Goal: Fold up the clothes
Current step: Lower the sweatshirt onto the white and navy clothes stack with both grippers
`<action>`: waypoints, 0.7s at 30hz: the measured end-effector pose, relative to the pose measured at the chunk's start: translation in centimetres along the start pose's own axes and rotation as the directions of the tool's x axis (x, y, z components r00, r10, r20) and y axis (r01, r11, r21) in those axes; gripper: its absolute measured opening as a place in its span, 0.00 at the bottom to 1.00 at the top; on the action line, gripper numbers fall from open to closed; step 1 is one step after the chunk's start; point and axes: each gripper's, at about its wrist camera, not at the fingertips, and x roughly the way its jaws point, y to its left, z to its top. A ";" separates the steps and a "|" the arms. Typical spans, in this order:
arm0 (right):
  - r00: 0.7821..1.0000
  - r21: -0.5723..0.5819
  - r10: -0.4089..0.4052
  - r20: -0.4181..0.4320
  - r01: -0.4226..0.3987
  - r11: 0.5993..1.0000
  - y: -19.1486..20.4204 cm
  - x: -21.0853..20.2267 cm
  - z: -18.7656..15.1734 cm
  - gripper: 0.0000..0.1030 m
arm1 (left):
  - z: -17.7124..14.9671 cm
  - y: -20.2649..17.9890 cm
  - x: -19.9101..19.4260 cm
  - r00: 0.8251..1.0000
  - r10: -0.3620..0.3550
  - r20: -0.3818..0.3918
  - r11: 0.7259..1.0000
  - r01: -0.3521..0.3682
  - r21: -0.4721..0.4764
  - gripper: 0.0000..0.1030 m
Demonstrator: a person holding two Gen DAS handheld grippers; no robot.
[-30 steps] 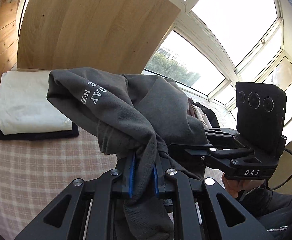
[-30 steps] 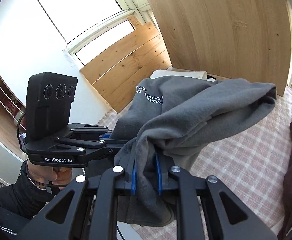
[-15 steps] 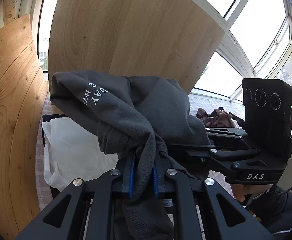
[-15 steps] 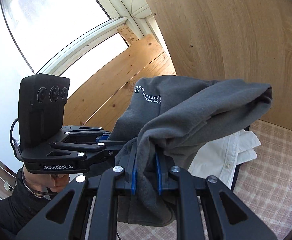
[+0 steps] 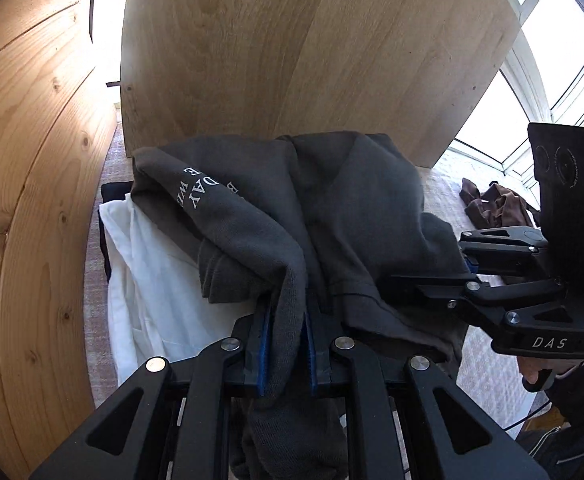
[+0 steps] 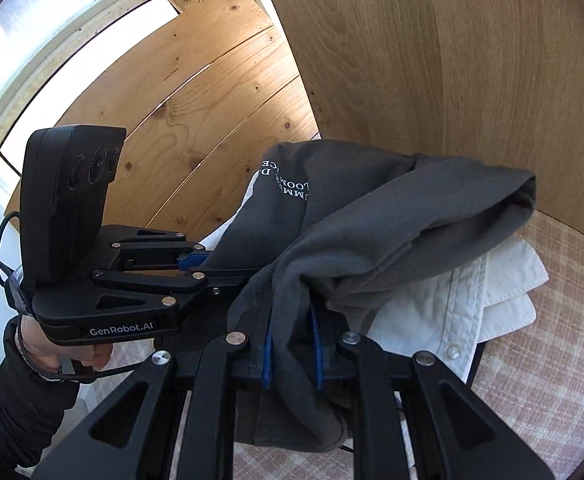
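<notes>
On checked cloth (image 6: 551, 360) – white shirt (image 6: 471, 300); oak board (image 5: 311, 48) behind.

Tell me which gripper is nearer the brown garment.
Right. The right gripper, shut on the grey sweatshirt, sits just before the brown garment; the left gripper grips the sweatshirt farther away, by the white shirt.

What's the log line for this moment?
step: stacking | left gripper: shut on grey sweatshirt | right gripper: shut on same | sweatshirt over white shirt | not released

Pale wooden board (image 5: 311, 52), pine planks (image 6: 196, 92), checked cloth (image 6: 539, 360), window (image 5: 559, 52)
</notes>
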 end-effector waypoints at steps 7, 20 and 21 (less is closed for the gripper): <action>0.999 0.084 -0.047 -0.015 0.048 0.995 -3.3 -2.5 -2.4 0.14 | -0.8 2.6 -1.6 0.997 0.072 -0.018 0.997 -0.073 -0.022 0.13; 0.985 0.119 -0.136 -0.107 0.149 0.982 -6.1 -0.7 -4.4 0.17 | -1.7 3.7 -1.5 0.995 0.098 -0.014 0.991 -0.099 -0.089 0.16; 0.982 0.104 -0.153 -0.115 0.165 0.981 -6.0 -0.6 -4.4 0.17 | -1.9 3.9 -1.6 0.994 0.106 -0.015 0.989 -0.107 -0.104 0.19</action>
